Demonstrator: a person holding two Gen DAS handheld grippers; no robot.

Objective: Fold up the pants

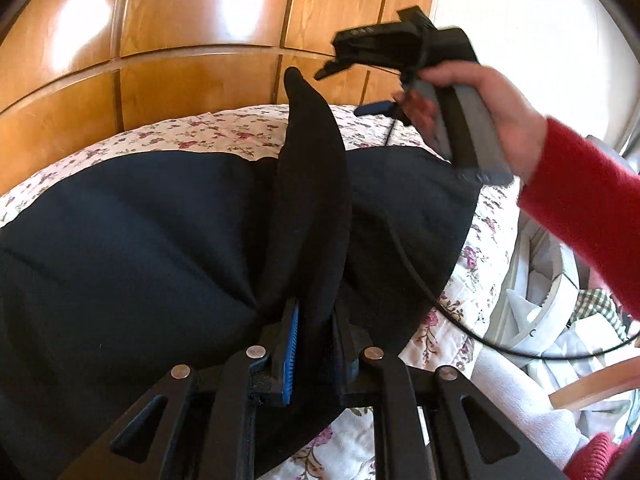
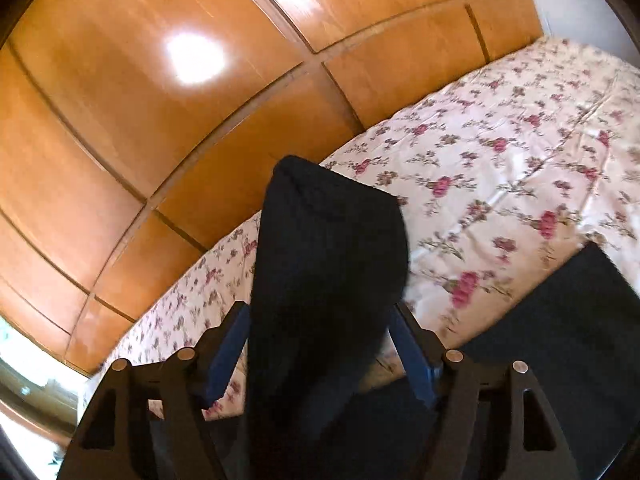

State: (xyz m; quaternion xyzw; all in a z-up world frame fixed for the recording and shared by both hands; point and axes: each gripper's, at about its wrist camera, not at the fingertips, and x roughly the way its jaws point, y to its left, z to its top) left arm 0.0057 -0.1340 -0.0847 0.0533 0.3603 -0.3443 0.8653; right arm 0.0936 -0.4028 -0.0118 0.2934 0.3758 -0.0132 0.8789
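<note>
Black pants lie spread on a floral bedspread. My left gripper is shut on a bunched fold of the pants, which sticks up between its blue pads. My right gripper has its jaws spread wide with a fold of the pants standing between them, touching neither blue pad clearly. More of the pants lies at the lower right. The right gripper also shows in the left wrist view, held in a hand with a red sleeve above the pants.
A wooden panelled wardrobe stands right behind the bed. A black cable hangs from the right gripper across the pants. A pile of clothes and a chair sit beside the bed at the right.
</note>
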